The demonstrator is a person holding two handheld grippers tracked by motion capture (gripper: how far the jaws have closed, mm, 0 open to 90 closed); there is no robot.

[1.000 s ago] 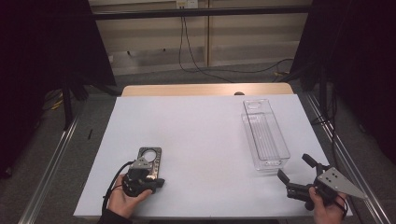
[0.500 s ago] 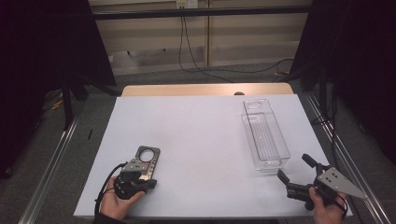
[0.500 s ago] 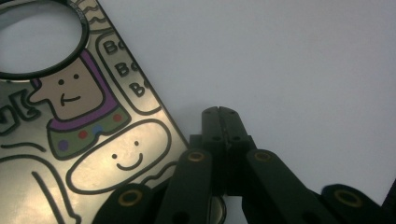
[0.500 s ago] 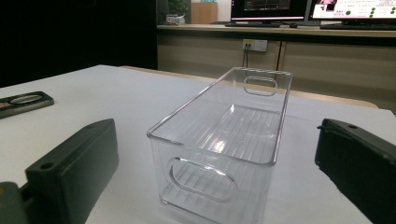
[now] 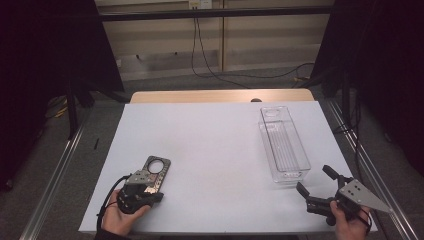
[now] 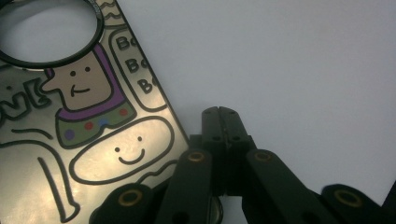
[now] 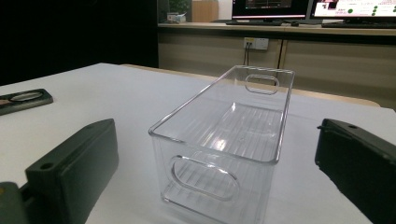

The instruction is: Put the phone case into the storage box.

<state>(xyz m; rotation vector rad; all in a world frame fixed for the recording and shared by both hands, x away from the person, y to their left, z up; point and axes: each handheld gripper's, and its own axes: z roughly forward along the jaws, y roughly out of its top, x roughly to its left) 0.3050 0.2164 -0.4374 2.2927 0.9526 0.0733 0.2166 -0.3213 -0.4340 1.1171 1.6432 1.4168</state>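
Phone case [image 5: 153, 172], dark w/ a round camera hole and cartoon print, lies flat in the lower left of the high view, on the white table [image 5: 215, 150]. Its long axis runs up and slightly right in the frame, camera hole at the far end. Left gripper [image 5: 142, 196] sits at the case's near end, overlapping or just touching its lower edge. In the left gripper view the jaws are pressed together w/ nothing between them, and the case [image 6: 79, 121] lies to the left of the tips, its long edge running diagonally past them. So the case is beside the shut tips, not between them; any grab would need the jaws opened and shifted left over that edge, probably.

Centre of the table is bare.

Right side: a clear plastic bin [image 5: 283, 144] stands lengthwise, long axis up the frame, well apart from the case. Right gripper [image 5: 316, 187] hovers at the lower right, just below the bin's near end, jaws spread wide and holding nothing; the right gripper view has the bin [image 7: 224, 135] framed between them.

Left hand is clearly nearer the case; right is nearer the bin.
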